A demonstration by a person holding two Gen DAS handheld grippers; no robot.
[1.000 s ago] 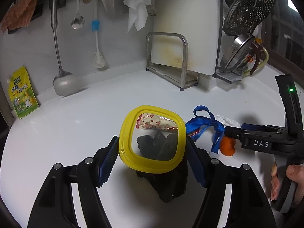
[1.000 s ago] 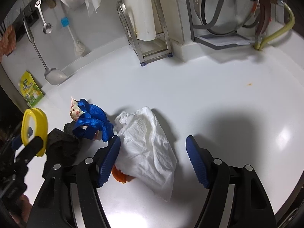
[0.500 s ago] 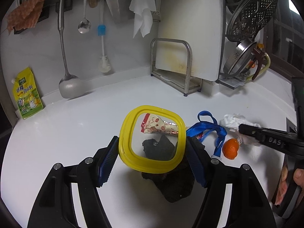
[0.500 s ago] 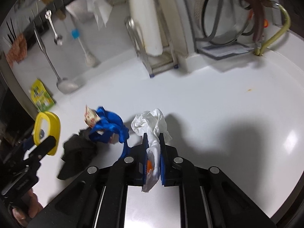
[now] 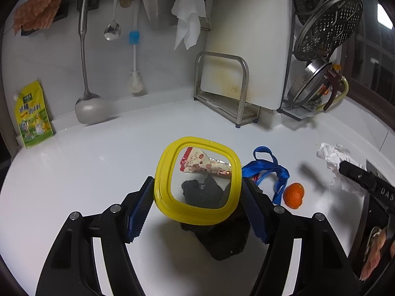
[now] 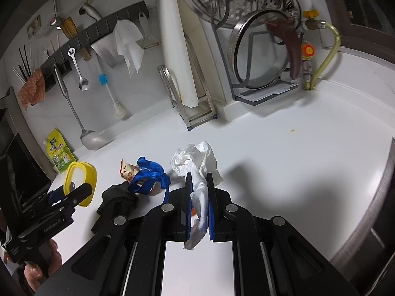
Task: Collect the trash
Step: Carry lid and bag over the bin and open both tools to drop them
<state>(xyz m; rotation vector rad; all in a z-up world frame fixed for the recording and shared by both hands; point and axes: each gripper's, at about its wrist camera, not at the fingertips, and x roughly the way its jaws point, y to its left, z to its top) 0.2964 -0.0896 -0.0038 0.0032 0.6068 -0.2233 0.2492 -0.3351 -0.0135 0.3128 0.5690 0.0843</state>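
Note:
My left gripper (image 5: 197,197) is shut on a clear container with a yellow rim (image 5: 197,180), held above the white counter; it also shows in the right wrist view (image 6: 80,182). My right gripper (image 6: 199,197) is shut on a crumpled white tissue (image 6: 197,162), lifted off the counter; the tissue shows at the right in the left wrist view (image 5: 333,157). On the counter lie a snack wrapper (image 5: 205,165), a blue ribbon (image 5: 271,170), a black cloth (image 5: 222,236) and an orange peel (image 5: 293,194).
A cutting board in a steel rack (image 5: 234,93), a dish rack with pan lids (image 5: 321,79), a hanging ladle (image 5: 88,106), a brush (image 5: 134,83) and a yellow pouch (image 5: 33,118) line the back wall. The counter's front edge (image 6: 370,209) curves at right.
My right gripper closed on the white tissue and lifted it up and away from the orange peel. My left gripper with the container rose slightly.

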